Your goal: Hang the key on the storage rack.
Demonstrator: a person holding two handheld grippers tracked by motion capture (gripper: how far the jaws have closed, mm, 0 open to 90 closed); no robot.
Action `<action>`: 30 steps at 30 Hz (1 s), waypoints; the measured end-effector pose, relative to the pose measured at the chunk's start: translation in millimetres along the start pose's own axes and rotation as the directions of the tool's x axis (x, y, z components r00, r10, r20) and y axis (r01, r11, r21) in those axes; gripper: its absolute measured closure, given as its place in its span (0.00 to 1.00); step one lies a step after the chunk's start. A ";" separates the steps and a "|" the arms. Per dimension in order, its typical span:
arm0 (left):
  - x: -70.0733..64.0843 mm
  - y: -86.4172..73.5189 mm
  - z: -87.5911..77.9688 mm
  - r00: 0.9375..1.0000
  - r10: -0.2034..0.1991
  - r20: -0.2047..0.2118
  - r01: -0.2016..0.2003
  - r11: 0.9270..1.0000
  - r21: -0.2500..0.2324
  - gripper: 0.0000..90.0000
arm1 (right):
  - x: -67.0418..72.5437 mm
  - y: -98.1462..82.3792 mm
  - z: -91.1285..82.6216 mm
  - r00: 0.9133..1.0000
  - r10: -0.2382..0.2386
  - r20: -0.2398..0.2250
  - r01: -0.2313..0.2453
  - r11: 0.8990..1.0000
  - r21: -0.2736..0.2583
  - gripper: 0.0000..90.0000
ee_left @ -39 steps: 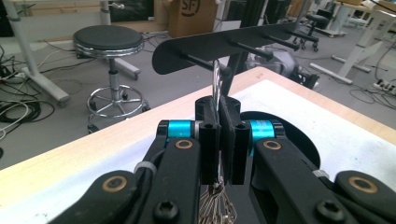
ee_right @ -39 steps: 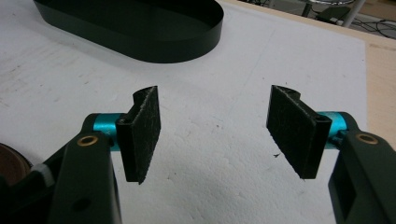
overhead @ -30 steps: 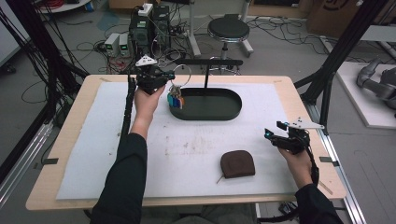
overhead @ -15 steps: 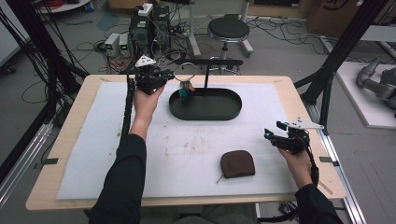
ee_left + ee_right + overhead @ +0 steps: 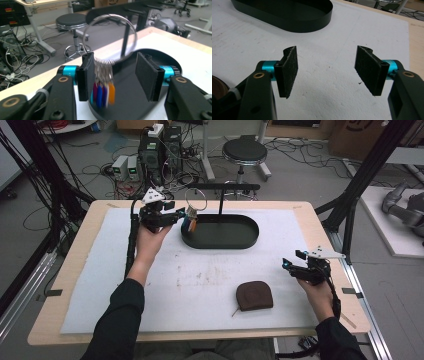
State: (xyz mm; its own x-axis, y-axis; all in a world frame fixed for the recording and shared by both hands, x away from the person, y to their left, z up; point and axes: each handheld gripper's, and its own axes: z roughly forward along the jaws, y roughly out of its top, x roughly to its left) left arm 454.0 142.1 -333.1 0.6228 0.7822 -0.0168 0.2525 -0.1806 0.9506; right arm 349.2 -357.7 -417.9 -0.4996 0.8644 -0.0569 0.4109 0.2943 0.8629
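Note:
A bunch of keys with coloured tags (image 5: 190,222) on a large wire ring hangs over the left end of the black oval tray (image 5: 220,245). My left gripper (image 5: 181,215) is level with it, and its jaws have just been opening. In the left gripper view the tags (image 5: 102,92) rest against the left pad (image 5: 86,75), the right pad stands apart, and the left gripper (image 5: 112,75) is open. Whether the ring hangs on the stand's bar (image 5: 225,186) I cannot tell. My right gripper (image 5: 291,260) is open over the white mat (image 5: 327,71) with nothing between its pads.
A black T-shaped stand rises from the tray, its post (image 5: 220,202) behind the keys. A brown pouch (image 5: 255,295) lies on the mat near the right hand. The tray (image 5: 287,12) lies ahead of the right gripper. The table's edge is close on the right.
The left jaws have gone from shut on the key bunch to apart around it, and the left hand has shifted slightly. The keys swung over the tray's left end. The right gripper stayed still.

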 end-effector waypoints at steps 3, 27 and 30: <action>-4.5 -5.7 -10.8 1.000 0.011 0.021 -0.011 1.000 -0.002 0.52 | 0.7 0.1 0.6 1.000 0.000 0.003 0.000 1.000 -0.001 0.40; -34.1 -64.3 -90.3 0.998 0.026 0.064 -0.025 1.000 -0.014 0.40 | 3.4 1.4 3.2 1.000 -0.003 0.006 0.003 1.000 0.006 0.40; -36.7 -75.4 -97.5 0.998 0.024 0.057 -0.023 1.000 -0.011 0.39 | 3.2 2.5 3.3 1.000 0.002 0.008 -0.002 1.000 0.001 0.40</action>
State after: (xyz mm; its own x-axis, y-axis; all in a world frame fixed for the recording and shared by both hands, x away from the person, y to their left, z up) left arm 339.9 185.1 -373.9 0.6701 0.7421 -0.0120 0.2297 -0.1920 0.9542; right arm 351.2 -352.9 -417.6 -0.4927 0.8682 -0.0594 0.4127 0.2932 0.8624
